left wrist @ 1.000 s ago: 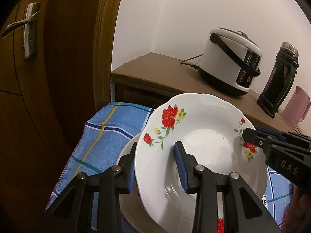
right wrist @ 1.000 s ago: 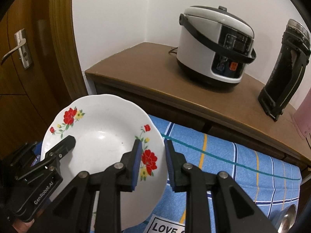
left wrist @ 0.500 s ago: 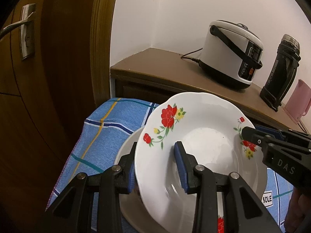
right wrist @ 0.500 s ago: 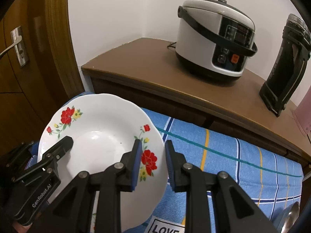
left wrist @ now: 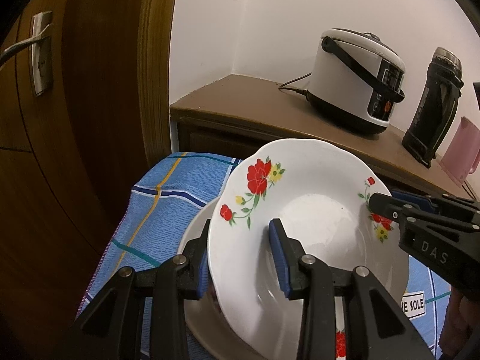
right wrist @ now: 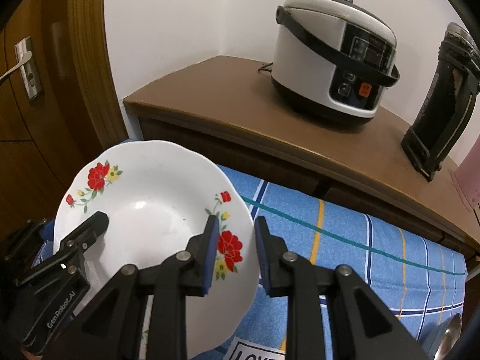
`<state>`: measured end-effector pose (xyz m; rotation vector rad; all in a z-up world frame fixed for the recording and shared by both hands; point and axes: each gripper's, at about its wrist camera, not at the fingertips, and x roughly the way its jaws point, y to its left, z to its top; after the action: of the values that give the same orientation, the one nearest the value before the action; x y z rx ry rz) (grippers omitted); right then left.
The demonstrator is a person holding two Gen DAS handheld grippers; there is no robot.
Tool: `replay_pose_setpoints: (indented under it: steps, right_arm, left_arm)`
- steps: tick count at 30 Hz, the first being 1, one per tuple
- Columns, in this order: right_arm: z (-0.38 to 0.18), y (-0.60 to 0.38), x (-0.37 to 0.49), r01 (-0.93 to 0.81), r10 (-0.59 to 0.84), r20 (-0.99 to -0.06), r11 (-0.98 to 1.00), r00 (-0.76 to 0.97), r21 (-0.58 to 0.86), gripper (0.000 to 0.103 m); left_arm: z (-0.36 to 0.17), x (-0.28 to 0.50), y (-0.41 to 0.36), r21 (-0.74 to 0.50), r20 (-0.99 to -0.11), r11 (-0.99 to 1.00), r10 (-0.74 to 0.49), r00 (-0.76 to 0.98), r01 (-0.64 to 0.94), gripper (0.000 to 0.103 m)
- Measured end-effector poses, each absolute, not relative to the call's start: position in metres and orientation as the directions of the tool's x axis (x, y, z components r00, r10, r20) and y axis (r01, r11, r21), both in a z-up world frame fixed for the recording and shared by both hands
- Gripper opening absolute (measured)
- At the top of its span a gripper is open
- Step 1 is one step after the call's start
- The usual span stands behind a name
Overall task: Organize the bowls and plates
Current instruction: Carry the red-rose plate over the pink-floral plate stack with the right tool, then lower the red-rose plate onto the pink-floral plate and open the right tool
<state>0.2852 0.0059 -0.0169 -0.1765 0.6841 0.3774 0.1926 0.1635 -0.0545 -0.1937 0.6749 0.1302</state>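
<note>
A white plate with red flowers [left wrist: 315,210] is held tilted above the blue checked cloth [left wrist: 168,198]. My left gripper [left wrist: 240,240] is shut on its left rim, one pad under the plate and one inside it. My right gripper [right wrist: 236,234] is shut on the opposite rim, over a red flower, and its tip also shows in the left wrist view. In the right wrist view the same plate [right wrist: 156,186] fills the lower left. Under it a second, plain pale plate [left wrist: 195,234] lies on the cloth, mostly hidden.
A brown cabinet top [left wrist: 240,102] behind the cloth carries a white rice cooker [left wrist: 354,81], a black flask [left wrist: 432,111] and a pink container [left wrist: 462,153]. A wooden door with a metal handle [left wrist: 39,57] stands at the left. A metal spoon [right wrist: 450,339] lies on the cloth at the right.
</note>
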Motion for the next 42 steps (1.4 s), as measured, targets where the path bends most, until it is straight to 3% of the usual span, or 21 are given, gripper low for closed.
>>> replay_pose_setpoints:
  steps: [42]
  right_arm:
    - [-0.024, 0.014, 0.298, -0.388, 0.257, -0.673, 0.920, 0.694, -0.048, 0.023]
  left_arm:
    - [-0.061, 0.200, 0.153, -0.039, -0.660, 0.986, 0.094, 0.746, -0.159, 0.038]
